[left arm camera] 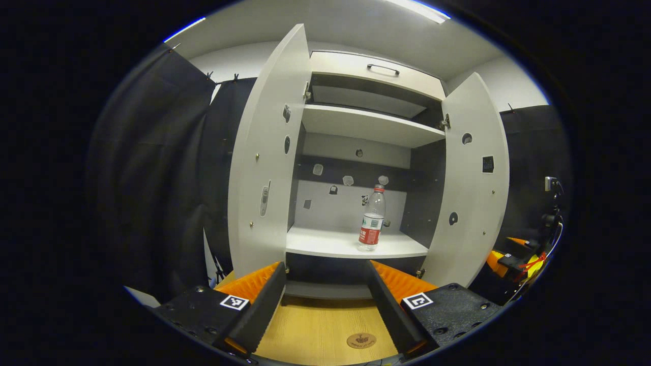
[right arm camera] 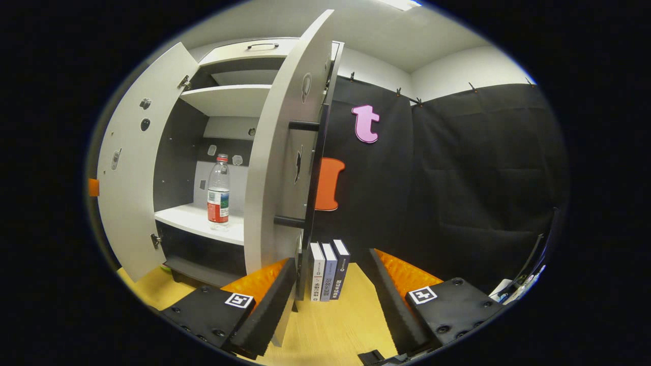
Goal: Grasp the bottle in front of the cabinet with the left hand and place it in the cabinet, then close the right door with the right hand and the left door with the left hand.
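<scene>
The water bottle (left arm camera: 372,218) stood shelved; both hand-held grippers (left arm camera: 325,300) (right arm camera: 330,295) were spread. The right door (right arm camera: 277,168) (rigid, light) suited edge pushing.

- Light pours down from ceiling strips (left arm camera: 417,10), bright and even, flaring white at the top of both views.
- The cabinet's (left arm camera: 356,127) upper shelf glows; its lower recess sits in shadow.
- Fisheye bends the doors (left arm camera: 264,152) into curves near the edges.
- My fingers (left arm camera: 259,305) look sharp, and the desk (left arm camera: 320,330) gleams softly with no blur.
</scene>
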The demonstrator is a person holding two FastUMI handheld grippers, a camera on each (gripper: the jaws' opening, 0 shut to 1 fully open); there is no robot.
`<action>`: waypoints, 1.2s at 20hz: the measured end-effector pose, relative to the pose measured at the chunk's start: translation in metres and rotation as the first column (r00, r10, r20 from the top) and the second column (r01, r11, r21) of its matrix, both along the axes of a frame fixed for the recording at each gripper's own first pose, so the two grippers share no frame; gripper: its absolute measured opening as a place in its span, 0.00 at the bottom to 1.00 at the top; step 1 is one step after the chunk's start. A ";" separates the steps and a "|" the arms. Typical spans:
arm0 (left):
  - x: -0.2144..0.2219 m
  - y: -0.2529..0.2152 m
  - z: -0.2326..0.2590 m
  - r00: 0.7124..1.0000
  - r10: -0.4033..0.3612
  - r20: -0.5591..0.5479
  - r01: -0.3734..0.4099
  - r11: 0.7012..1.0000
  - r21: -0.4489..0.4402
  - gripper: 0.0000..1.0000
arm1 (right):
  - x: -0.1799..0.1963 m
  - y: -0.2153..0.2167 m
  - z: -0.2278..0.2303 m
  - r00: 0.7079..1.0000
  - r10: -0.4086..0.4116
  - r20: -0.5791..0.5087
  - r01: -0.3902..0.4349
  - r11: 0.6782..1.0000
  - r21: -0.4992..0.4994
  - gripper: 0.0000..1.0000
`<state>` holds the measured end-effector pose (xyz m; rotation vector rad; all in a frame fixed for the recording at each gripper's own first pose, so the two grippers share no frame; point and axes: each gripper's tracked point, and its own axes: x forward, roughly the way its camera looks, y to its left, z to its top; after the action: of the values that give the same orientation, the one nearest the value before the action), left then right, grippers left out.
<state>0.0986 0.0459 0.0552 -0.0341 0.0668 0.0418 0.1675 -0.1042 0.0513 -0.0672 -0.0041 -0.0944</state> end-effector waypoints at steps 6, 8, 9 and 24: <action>0.007 0.018 -0.002 1.000 -0.004 0.004 0.004 1.000 0.000 0.95 | 0.000 0.025 -0.003 1.000 0.021 0.007 -0.021 1.000 0.017 0.87; 0.009 0.025 -0.004 1.000 0.002 0.003 -0.002 1.000 0.001 0.95 | -0.001 0.029 -0.004 1.000 0.024 0.008 -0.024 0.999 0.023 0.95; 0.009 0.029 -0.004 1.000 0.003 0.004 -0.003 1.000 -0.004 0.95 | 0.000 0.031 -0.003 1.000 0.026 0.008 -0.027 0.999 0.022 0.87; 0.002 0.078 -0.009 1.000 0.027 0.016 -0.026 1.000 -0.013 0.95 | 0.014 0.115 -0.007 0.991 0.133 0.016 -0.133 0.991 0.010 0.87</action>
<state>0.1001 0.1241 0.0458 -0.0477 0.0502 0.0675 0.1818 0.0104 0.0447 -0.0554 -0.0235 0.0384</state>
